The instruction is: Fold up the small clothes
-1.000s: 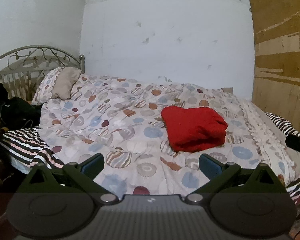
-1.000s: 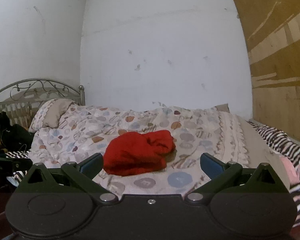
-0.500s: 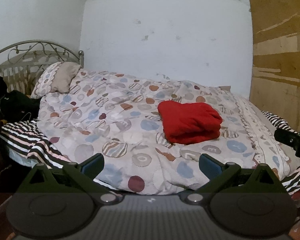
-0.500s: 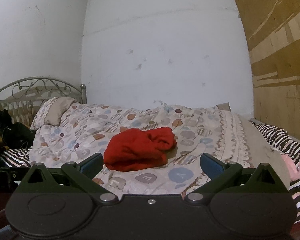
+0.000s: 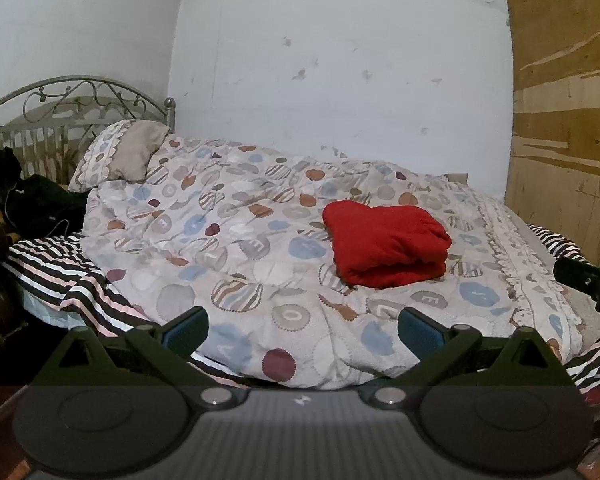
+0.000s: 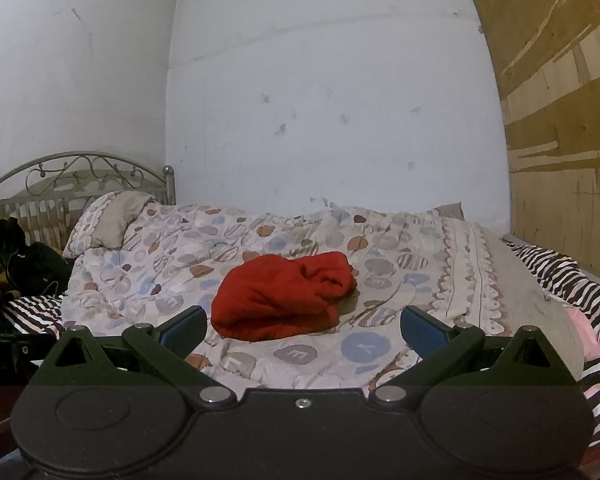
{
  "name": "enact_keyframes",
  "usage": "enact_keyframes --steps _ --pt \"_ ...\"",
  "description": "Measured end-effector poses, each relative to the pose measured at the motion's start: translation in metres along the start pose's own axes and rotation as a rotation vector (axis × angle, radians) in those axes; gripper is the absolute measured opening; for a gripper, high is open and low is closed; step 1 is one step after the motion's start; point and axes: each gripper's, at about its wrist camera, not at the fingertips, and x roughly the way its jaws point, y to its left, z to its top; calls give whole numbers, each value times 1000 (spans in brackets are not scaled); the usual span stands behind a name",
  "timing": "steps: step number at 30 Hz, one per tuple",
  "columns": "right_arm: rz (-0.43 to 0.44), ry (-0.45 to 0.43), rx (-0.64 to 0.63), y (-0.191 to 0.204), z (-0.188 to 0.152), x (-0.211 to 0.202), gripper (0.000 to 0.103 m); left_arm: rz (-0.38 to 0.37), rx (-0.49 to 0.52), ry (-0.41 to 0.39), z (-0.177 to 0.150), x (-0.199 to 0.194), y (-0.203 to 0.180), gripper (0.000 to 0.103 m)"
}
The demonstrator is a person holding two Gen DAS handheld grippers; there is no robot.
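Both grippers have been drawn back from the bed. The left gripper (image 5: 302, 330) and right gripper (image 6: 302, 330) are held spread wide, nothing gripped. Mid-frame, the folded red garment (image 5: 386, 246) is seen resting on the patterned duvet (image 5: 228, 240), clear bedding all around.

There is one red folded garment (image 5: 386, 246) lying on one patterned quilt (image 5: 236, 248). One pillow (image 5: 120, 156) is at the head of the bed, and there is one metal headboard (image 5: 76, 100) behind it. One striped sheet (image 5: 60, 276) shows under the quilt. One pile of dark things (image 5: 28, 200) is at the left side. One wooden board (image 5: 564, 92) stands at the right. There are two grippers: the left gripper (image 5: 302, 326) and the right gripper (image 6: 302, 325), each with two blue-padded fingers.
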Motion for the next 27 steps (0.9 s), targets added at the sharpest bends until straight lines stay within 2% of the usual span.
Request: enact_keyframes --steps 27 --pt "0 -4 3 0 1 0 103 -3 -1 1 2 -1 -1 103"
